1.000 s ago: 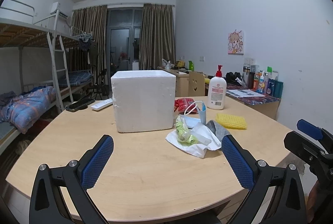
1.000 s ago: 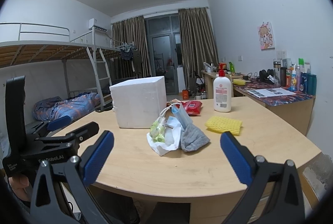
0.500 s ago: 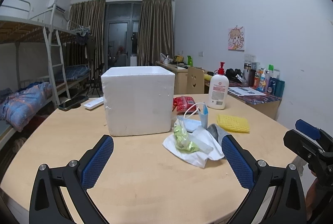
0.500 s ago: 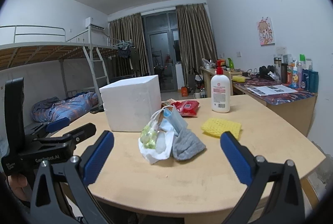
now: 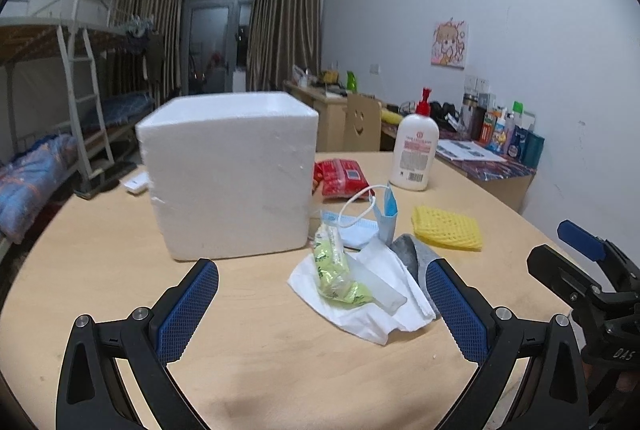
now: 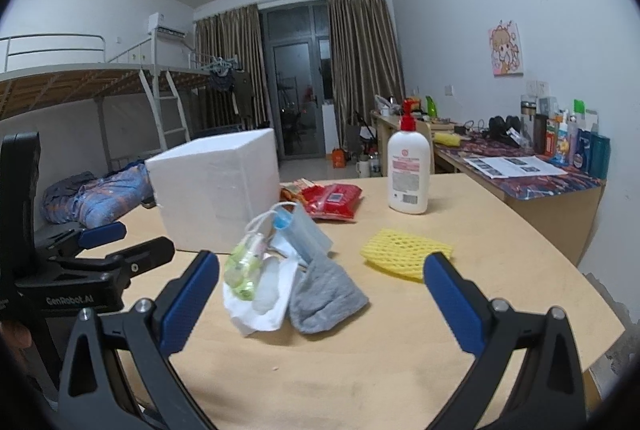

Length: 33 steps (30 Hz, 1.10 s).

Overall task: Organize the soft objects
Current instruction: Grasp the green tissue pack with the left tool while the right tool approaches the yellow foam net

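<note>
A pile of soft things lies mid-table: a white tissue, a green plastic packet, a blue face mask and a grey sock. A yellow foam net lies to its right. A white foam box stands just left of the pile. My left gripper is open and empty, above the table just short of the pile. My right gripper is open and empty, with the pile between its fingers in the right wrist view.
A white lotion pump bottle and a red packet stand behind the pile. The round wooden table has its edge near both grippers. A desk with bottles lines the right wall. Bunk beds are at left.
Both grippers have moved forward toward the pile and the foam box, which now appear larger and closer. Both stay open and empty.
</note>
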Tool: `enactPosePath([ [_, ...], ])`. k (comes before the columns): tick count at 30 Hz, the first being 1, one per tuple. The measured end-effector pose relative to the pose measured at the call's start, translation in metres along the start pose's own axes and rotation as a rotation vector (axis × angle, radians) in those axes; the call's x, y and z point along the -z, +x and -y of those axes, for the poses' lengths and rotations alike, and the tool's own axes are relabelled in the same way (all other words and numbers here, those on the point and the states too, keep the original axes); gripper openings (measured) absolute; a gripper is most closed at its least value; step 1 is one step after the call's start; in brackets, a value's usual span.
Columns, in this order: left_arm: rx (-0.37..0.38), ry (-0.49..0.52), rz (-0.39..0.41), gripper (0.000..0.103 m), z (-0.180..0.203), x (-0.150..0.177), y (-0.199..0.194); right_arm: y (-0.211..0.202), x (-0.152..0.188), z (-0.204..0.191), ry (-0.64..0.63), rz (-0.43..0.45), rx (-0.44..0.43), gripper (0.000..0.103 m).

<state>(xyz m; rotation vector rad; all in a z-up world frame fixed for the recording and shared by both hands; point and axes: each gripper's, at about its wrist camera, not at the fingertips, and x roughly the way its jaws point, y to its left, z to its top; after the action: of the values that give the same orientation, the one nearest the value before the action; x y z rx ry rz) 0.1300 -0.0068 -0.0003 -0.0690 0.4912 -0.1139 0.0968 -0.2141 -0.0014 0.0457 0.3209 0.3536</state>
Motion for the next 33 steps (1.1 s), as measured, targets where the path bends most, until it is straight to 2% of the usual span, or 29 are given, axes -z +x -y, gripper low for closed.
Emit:
enactPosePath([
  [14, -0.036, -0.058, -0.214, 0.102, -0.001, -0.007, 0.083, 0.056, -0.009, 0.035, 0.01, -0.141, 0.047, 0.103],
  [22, -0.055, -0.078, -0.283, 0.097, -0.001, -0.007, 0.11, 0.074, -0.015, 0.048, 0.003, -0.19, 0.045, 0.103],
  [26, -0.077, -0.088, -0.303, 0.091, -0.003, -0.005, 0.119, 0.081, -0.017, 0.05, -0.009, -0.201, 0.031, 0.103],
  [29, -0.074, -0.085, -0.336, 0.079, -0.003, -0.002, 0.126, 0.086, -0.016, 0.053, -0.007, -0.215, 0.022, 0.103],
  [31, -0.075, -0.089, -0.346, 0.077, -0.003, -0.001, 0.129, 0.09, -0.015, 0.056, -0.006, -0.23, 0.023, 0.103],
  [33, -0.083, -0.088, -0.347, 0.067, -0.004, -0.001, 0.13, 0.096, -0.015, 0.06, 0.002, -0.251, 0.024, 0.103],
])
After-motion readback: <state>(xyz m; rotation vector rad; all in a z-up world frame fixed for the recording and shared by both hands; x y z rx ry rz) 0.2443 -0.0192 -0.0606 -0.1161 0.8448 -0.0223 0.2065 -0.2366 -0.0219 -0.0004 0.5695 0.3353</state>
